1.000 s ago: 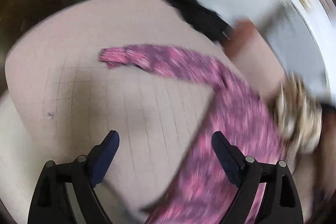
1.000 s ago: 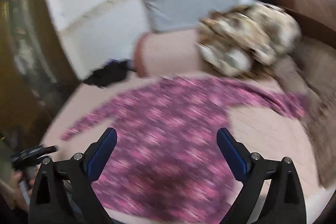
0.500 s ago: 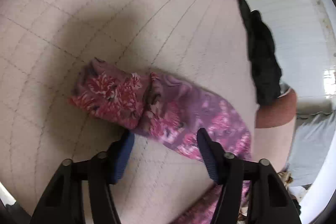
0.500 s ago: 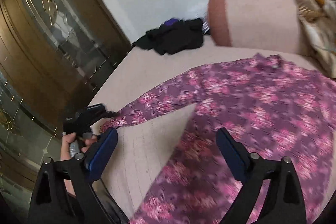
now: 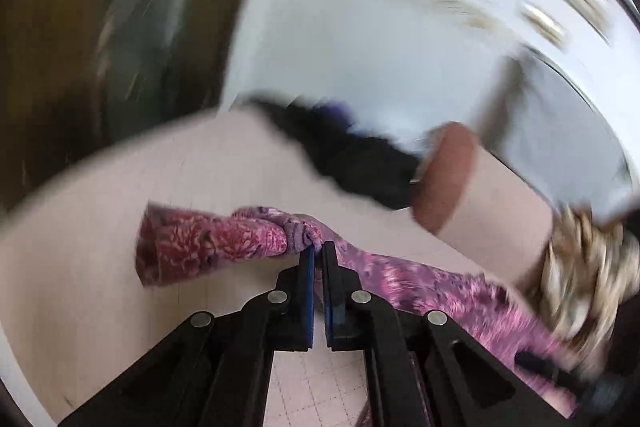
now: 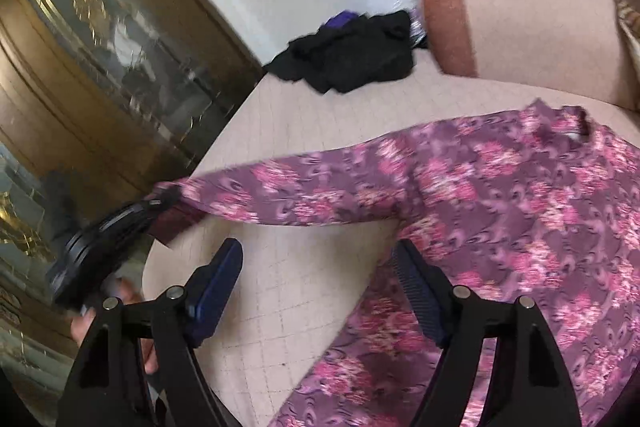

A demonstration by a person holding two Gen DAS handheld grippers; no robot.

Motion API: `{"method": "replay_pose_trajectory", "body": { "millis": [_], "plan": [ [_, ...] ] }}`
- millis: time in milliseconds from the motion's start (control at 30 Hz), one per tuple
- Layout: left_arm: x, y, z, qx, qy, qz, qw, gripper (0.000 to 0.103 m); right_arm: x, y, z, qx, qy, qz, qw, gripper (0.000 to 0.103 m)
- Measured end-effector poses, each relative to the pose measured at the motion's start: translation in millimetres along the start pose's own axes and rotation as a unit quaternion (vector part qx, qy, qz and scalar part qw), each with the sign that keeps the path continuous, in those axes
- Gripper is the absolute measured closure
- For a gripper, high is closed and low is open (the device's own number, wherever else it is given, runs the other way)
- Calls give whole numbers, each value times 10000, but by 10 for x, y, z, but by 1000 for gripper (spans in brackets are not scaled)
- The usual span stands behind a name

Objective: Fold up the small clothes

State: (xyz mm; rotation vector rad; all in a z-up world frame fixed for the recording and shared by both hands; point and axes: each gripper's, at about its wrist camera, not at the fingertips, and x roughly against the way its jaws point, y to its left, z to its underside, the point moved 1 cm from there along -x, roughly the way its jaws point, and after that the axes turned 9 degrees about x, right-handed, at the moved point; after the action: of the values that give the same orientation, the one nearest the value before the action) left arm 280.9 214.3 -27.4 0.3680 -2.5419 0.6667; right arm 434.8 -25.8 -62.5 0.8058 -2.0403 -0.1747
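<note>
Left wrist view: my left gripper (image 5: 318,251) is pinched tight on the sleeve (image 5: 212,247) of the floral shirt (image 5: 452,301), the blue pads nearly meeting with a bunched ridge of thin cloth between their tips. The cuff end hangs out toward nine o'clock, darker red on its turned side, soft and crumpled. The rest of the shirt trails off toward four o'clock, pink and purple, blurred. It lies on a pale pink bed cover (image 5: 120,195) stitched in a faint square grid. At one o'clock a heap of black clothes (image 5: 352,155) sits against a rounded bolster (image 5: 448,175) with a rust-brown end. A cream and brown patterned bundle (image 5: 580,267) shows at three o'clock, too smeared to read.

Right wrist view: my right gripper (image 6: 316,269) is spread wide, holding nothing, its ribbed blue pads hovering over the shirt's body and the bare cover. The shirt (image 6: 500,195) spreads flat from center to three o'clock, sleeve reaching to nine o'clock, where the left gripper (image 6: 104,239) clamps it. Black clothes (image 6: 352,57) and the bolster (image 6: 520,23) lie at twelve; a brown glazed door (image 6: 100,47) stands at ten.
</note>
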Motion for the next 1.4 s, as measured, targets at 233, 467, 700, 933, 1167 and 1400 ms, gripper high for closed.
{"method": "replay_pose_trajectory", "body": {
  "millis": [233, 467, 700, 933, 1167, 1400],
  "plan": [
    [537, -1422, 1264, -3065, 251, 1947, 9314, 101, 686, -926, 200, -833, -490, 393, 9945, 25],
    [176, -1843, 2533, -4831, 1478, 1815, 8437, 100, 678, -1770, 883, -1716, -158, -12, 9850, 25],
    [336, -1849, 2985, -5362, 2587, 2472, 7645, 54, 367, -1894, 1253, -1732, 229, -566, 9830, 25],
    [611, -1727, 2256, -4702, 2922, 3515, 7550, 43, 413, -1530, 1098, -659, 281, -769, 9945, 25],
    [-496, -913, 834, -1238, 2674, 2105, 9321, 13, 162, -506, 1243, 1107, 779, -6, 9908, 25],
    [-852, -832, 952, -571, 3131, 1836, 9301, 14, -353, 239, 1655, 2524, 1412, 1854, 9391, 41]
  ]
}}
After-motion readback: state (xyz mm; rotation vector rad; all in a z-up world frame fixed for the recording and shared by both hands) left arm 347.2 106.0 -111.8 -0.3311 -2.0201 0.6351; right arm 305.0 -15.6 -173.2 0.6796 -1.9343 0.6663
